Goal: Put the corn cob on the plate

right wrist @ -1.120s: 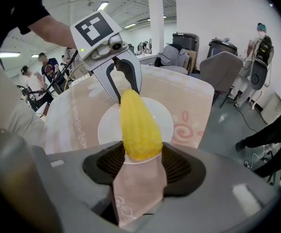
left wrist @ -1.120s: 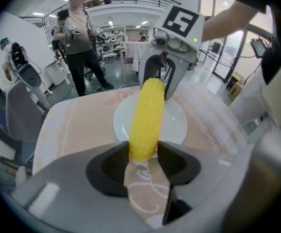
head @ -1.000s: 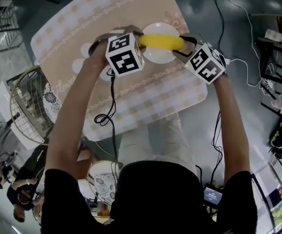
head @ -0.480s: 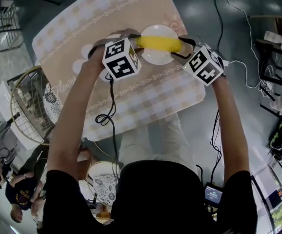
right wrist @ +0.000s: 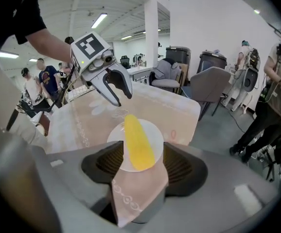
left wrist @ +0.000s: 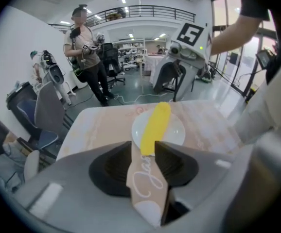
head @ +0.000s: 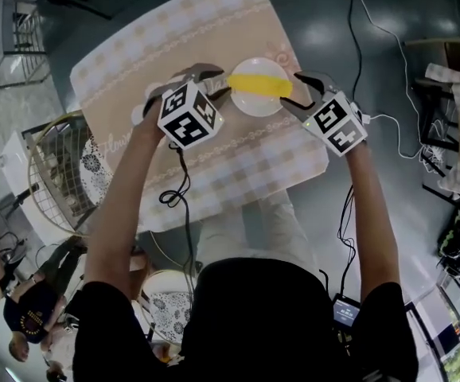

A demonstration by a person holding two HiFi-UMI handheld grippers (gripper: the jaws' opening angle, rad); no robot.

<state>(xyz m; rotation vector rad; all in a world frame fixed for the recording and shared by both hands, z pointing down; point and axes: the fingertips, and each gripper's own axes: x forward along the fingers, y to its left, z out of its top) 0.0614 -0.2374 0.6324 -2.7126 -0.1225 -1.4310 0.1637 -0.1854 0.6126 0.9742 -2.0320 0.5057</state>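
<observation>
Both grippers hang open over the table, and neither holds anything. The left gripper has its jaws moderately apart; they have just been closing a little, with nothing between them. The right gripper stands wider, its jaws having just opened a touch further, also with nothing between them.

Between the two lies the corn cob, flat on the plate. Its long axis runs from one gripper to the other, and each end points at a pair of jaws.

A second ago the jaws sat low at the cob's ends; now both have lifted clear and the cob rests alone.

The plate sits just inside the right edge of the table, which is covered in a beige checked cloth. Beyond are a grey glossy floor, a white cable, chairs and people standing.
</observation>
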